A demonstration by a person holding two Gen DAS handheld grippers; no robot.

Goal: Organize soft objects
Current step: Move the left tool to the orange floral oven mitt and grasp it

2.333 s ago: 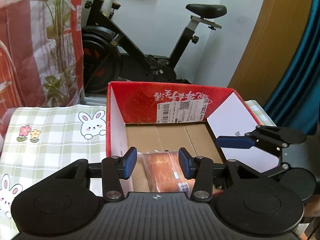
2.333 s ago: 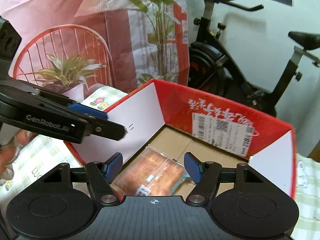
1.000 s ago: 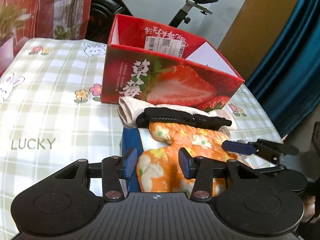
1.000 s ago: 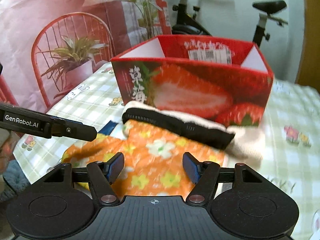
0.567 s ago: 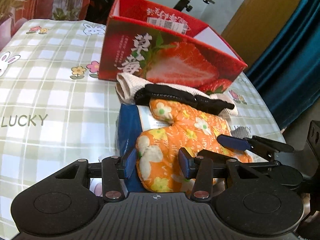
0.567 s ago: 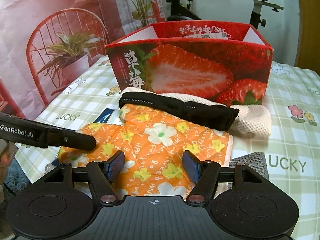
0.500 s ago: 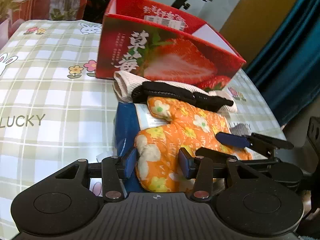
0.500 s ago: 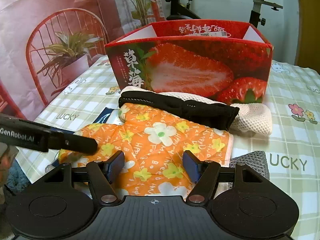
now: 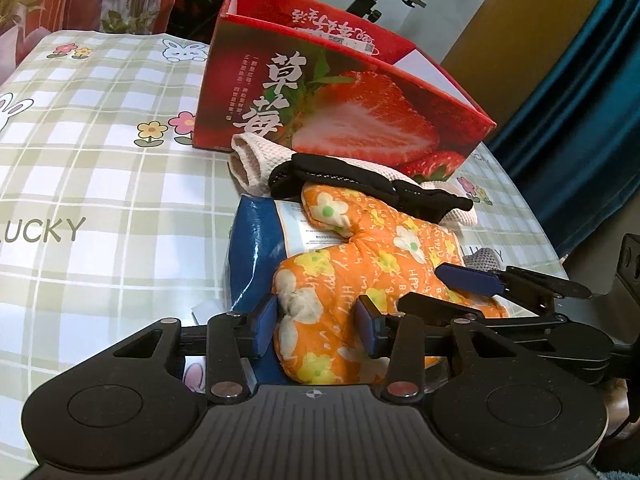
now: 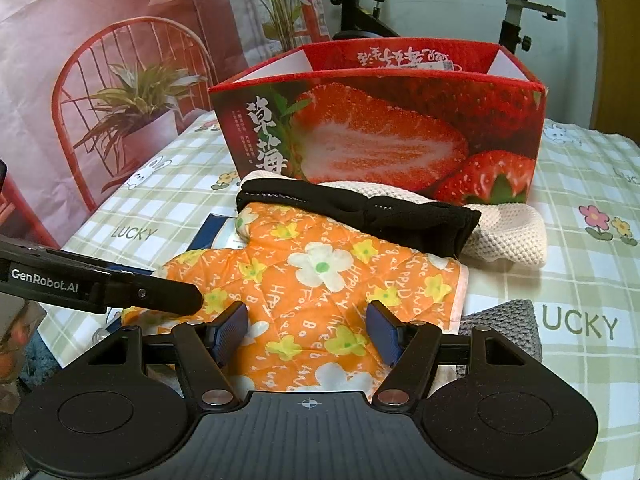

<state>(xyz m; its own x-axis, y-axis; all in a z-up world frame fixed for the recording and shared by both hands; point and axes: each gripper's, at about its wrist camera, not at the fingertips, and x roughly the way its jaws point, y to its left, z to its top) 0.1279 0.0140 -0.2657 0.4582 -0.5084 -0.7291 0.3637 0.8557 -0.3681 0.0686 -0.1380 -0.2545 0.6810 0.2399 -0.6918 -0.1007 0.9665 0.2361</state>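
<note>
Both grippers are now hanging low over the pile in front of the strawberry box [image 10: 380,128], where earlier they were peering into it. In the left wrist view, the left gripper [image 9: 316,318] is closing its jaws around the thumb end of the orange oven mitt [image 9: 360,264] at lower centre, the pads just meeting the padding, probably to lift the topmost soft item first. The right gripper [image 10: 307,330] is straddling the mitt's cuff end with jaws apart, not pinching yet. A black glove [image 10: 360,210] and a cream knit cloth [image 10: 508,234] are lying behind, against the box.
</note>
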